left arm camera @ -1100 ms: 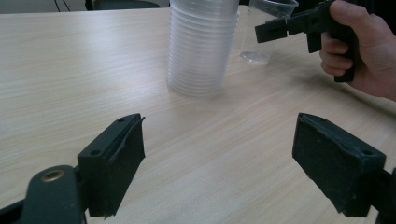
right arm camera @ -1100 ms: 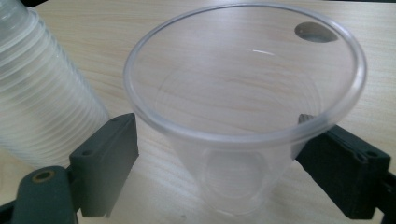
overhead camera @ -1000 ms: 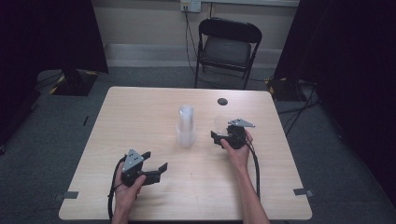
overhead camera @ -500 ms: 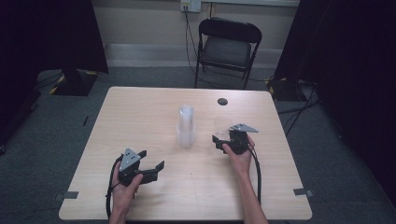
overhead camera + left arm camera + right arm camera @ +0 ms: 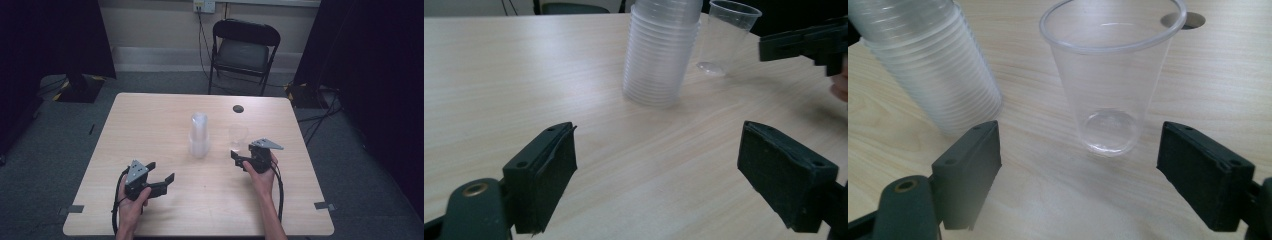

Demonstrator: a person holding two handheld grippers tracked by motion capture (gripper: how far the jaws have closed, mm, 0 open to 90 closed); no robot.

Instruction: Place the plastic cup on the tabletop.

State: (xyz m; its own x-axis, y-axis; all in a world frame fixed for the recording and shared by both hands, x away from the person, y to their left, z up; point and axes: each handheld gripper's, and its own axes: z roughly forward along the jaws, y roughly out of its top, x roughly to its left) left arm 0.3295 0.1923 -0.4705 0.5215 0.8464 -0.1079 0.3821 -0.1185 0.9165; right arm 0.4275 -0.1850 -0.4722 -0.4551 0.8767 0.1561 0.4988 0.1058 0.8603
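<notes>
A tall stack of clear plastic cups (image 5: 199,135) stands near the middle of the wooden table (image 5: 150,120). A single clear cup (image 5: 238,137) stands upright just to its right. My right gripper (image 5: 239,160) is open on the near side of that cup, jaws apart and empty. In the right gripper view the single cup (image 5: 1110,85) stands beyond the right gripper (image 5: 1083,165), with the stack (image 5: 933,65) to its left. My left gripper (image 5: 161,171) is open at the near left. The left gripper (image 5: 659,165) faces the stack (image 5: 661,50) and the single cup (image 5: 726,37).
A dark round hole (image 5: 238,108) sits in the table top behind the single cup. A black folding chair (image 5: 245,50) stands past the far edge. Cables trail from both grippers toward the near edge. The right gripper's jaw (image 5: 804,42) shows at the upper right of the left gripper view.
My right gripper has drawn back from the single cup toward the near edge. The left gripper has drifted slightly left. Both cups stay put.
</notes>
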